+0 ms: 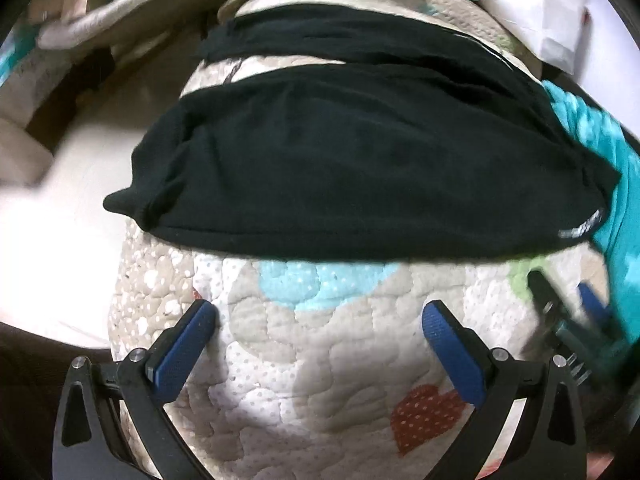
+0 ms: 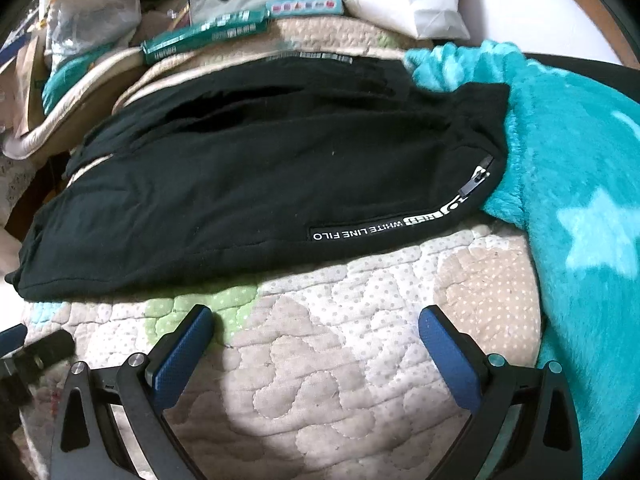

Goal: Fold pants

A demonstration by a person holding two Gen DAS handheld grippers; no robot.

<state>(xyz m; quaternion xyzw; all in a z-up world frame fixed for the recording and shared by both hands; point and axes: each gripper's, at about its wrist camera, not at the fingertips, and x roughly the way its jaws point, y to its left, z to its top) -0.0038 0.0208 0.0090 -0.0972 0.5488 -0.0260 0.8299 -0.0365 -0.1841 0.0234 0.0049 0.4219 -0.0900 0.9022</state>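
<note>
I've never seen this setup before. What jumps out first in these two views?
Black pants sprawl across the quilted bedspread, white lettering and a zipper near their right end. A furry teal star blanket sits to the right. Both grippers, left and right, hover open and empty.

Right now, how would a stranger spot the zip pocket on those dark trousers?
Start with the quilted bed cover, then the black pants spread across it. Follow their near edge toward the fluffy teal star blanket. Just before it sits the zip pocket, the only metal glint there, above a strip of white lettering.
</note>
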